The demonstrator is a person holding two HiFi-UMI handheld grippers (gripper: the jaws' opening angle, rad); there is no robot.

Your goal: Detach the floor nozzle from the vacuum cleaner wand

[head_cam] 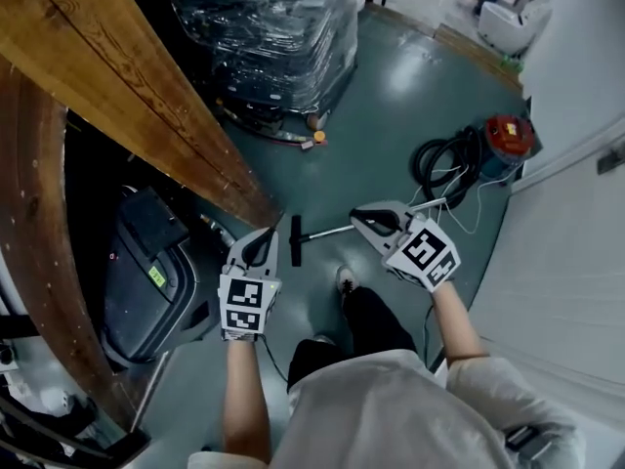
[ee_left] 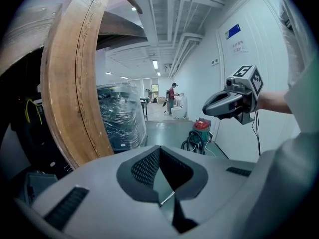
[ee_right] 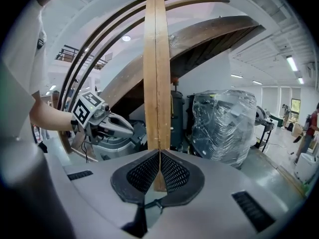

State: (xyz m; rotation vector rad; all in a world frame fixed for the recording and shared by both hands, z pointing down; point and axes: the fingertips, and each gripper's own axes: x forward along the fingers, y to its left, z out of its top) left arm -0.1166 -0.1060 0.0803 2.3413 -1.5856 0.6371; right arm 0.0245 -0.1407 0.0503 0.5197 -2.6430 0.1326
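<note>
Left gripper and right gripper: jaws together on both, nothing held. Black bar-shaped floor nozzle on its silver metal wand lies on the teal floor; seen between the two grippers, untouched.

Curved wooden beams, plastic-wrapped stack on green floor, dark grey machine alongside.

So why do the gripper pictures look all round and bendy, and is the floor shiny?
Left gripper view: the wide lens bends the wooden arch and blacks out the corners. Right gripper view: same bulge; only the wooden beam through the middle looks straight. Head view: lights glare as pale patches on the green floor; under the wood at left it is dark.
</note>
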